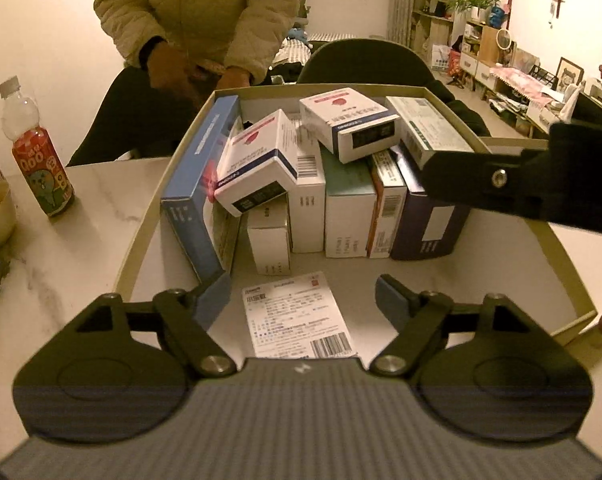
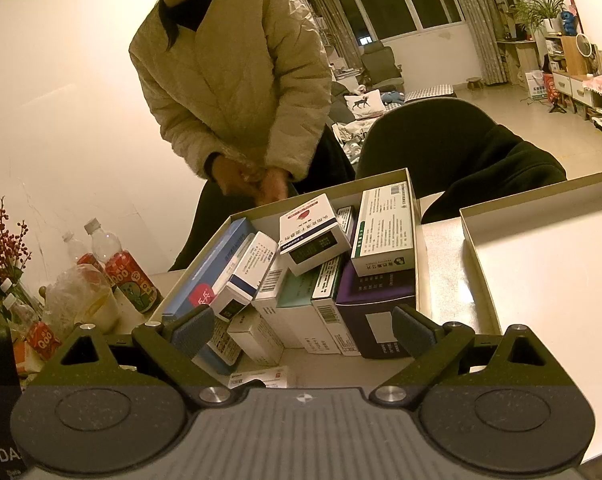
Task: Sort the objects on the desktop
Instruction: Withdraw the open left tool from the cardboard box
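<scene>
A shallow cardboard box (image 1: 141,248) holds several medicine cartons, some standing in a row and some piled on top. A white carton with a red mark (image 1: 257,168) leans on a tall blue carton (image 1: 197,188). Another like it (image 1: 349,124) lies on the pile. A dark purple carton (image 1: 425,228) stands at the right. My left gripper (image 1: 303,298) is open over a printed label (image 1: 297,316) on the box floor, holding nothing. My right gripper (image 2: 303,330) is open in front of the cartons (image 2: 313,248), with nothing between its fingers. One of its black fingers (image 1: 497,178) reaches over the box's right rim.
An empty box lid (image 2: 541,272) lies on the table to the right. Drink bottles (image 2: 133,280), a plastic bag and red berries crowd the left side. A person in a beige jacket (image 2: 229,80) stands behind the table, beside a dark chair (image 2: 421,140).
</scene>
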`<move>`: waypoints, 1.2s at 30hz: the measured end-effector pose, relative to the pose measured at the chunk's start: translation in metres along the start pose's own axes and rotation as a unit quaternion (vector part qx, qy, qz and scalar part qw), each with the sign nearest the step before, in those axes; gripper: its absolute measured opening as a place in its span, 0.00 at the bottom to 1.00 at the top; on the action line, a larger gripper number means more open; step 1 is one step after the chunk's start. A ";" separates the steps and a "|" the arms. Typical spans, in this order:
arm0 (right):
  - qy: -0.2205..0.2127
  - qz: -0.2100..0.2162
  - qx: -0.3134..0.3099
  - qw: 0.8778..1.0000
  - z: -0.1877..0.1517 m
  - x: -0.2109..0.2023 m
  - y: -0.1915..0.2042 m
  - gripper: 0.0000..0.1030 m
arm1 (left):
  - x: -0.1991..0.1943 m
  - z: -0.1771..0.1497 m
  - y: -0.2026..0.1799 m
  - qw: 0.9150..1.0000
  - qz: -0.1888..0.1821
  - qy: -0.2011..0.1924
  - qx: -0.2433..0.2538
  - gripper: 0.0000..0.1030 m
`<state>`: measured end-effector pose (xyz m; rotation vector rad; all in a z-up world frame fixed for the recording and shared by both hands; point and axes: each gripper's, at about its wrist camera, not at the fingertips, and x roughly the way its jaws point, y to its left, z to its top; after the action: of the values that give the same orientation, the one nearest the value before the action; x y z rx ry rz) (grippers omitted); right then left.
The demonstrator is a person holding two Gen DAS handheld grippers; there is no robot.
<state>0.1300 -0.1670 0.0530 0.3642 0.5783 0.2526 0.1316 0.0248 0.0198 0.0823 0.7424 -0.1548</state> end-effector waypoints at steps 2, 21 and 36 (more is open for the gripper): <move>0.000 0.000 0.000 1.000 0.000 0.000 0.000 0.94 | 0.001 0.000 0.001 1.000 0.000 0.001 -0.001 0.80; 0.001 0.000 -0.001 1.000 -0.001 0.000 0.001 0.94 | 0.000 -0.001 0.003 1.000 -0.001 -0.004 -0.004 0.88; -0.001 -0.001 0.000 1.000 -0.003 -0.004 0.002 0.94 | -0.007 -0.002 0.009 1.000 0.000 -0.013 -0.011 0.91</move>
<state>0.1248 -0.1651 0.0531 0.3637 0.5767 0.2506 0.1266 0.0345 0.0232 0.0589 0.7189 -0.1474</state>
